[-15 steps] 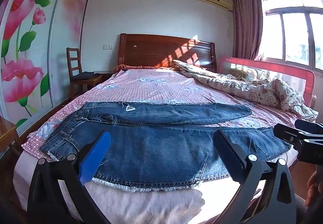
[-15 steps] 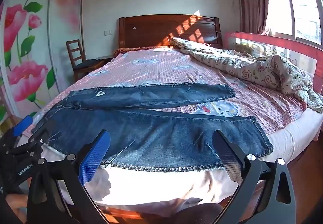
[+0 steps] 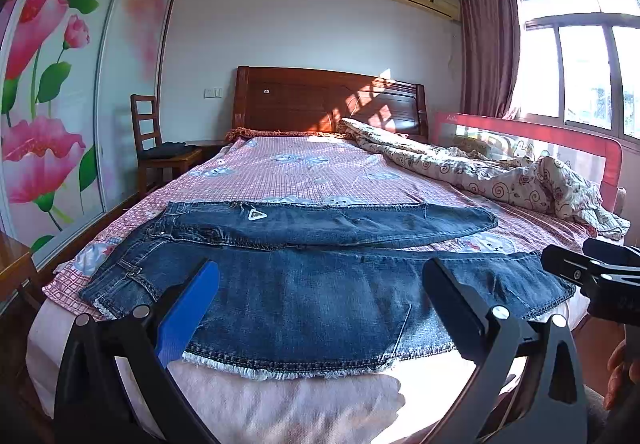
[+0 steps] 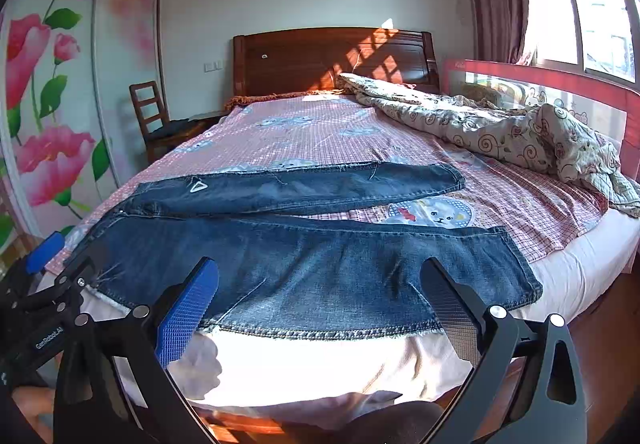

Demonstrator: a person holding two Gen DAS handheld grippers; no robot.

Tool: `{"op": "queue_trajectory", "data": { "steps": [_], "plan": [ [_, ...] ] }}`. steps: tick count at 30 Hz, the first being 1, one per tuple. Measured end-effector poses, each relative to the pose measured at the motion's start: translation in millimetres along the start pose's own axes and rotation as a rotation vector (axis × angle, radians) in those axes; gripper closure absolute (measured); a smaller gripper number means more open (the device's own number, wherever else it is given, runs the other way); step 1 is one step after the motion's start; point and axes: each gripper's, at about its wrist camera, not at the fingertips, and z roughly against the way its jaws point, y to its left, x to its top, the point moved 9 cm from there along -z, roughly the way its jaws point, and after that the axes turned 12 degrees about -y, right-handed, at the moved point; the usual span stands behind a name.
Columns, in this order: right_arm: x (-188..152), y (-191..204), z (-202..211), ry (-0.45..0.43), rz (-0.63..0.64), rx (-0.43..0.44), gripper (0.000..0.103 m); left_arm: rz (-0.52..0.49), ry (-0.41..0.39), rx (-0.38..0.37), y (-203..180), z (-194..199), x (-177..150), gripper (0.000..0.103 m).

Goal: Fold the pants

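Observation:
Blue denim pants (image 3: 320, 284) lie flat across the foot of the bed, waist to the left, the two legs spread apart toward the right. They also show in the right wrist view (image 4: 312, 260). My left gripper (image 3: 320, 304) is open and empty, hovering just before the near leg's frayed edge. My right gripper (image 4: 320, 304) is open and empty, just before the near leg's hem side. The right gripper's body shows at the right edge of the left wrist view (image 3: 600, 280). The left gripper shows at the left edge of the right wrist view (image 4: 44, 284).
The bed has a pink checked sheet (image 3: 304, 172) and a wooden headboard (image 3: 328, 100). A crumpled patterned quilt (image 3: 500, 172) lies along the right side by a red bed rail (image 3: 532, 132). A wooden chair (image 3: 160, 148) and a flowered wardrobe (image 3: 48, 104) stand at the left.
Both grippers have edged slightly closer to the pants. The pants have not moved and both grippers stay open.

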Motion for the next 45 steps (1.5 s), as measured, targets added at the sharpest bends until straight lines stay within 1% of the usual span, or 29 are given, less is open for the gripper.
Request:
{"op": "queue_trajectory", "data": {
  "steps": [11,19,24,26,31,34,37,42,45],
  "plan": [
    [0,29,9,0.013,-0.012,-0.012,0.003,0.004,0.013,0.000,2,-2,-4,0.002],
    [0,35,10,0.016,-0.015,-0.015,0.003,0.005,0.028,-0.010,-2,-3,-5,0.002],
    [-1,41,11,0.016,-0.018,-0.023,0.003,-0.002,0.023,-0.016,-4,-3,-7,0.002],
    [-1,41,11,0.017,-0.018,-0.027,0.003,-0.008,0.048,-0.018,-4,-4,-9,0.002],
    [-4,39,12,0.019,-0.019,-0.043,0.003,-0.034,0.045,-0.031,-12,-6,-11,0.002],
    [-4,35,14,0.019,-0.021,-0.059,0.003,-0.038,0.058,-0.046,-20,-8,-13,0.002],
    [-5,29,16,0.019,-0.029,-0.076,0.003,-0.015,0.059,-0.067,-27,-9,-14,0.002],
    [-7,25,16,0.023,-0.042,-0.094,0.003,0.007,0.089,-0.082,-30,-6,-15,0.002],
    [-7,24,16,0.023,-0.050,-0.093,0.003,-0.014,0.074,-0.074,-30,-6,-15,0.002]
  ]
}}
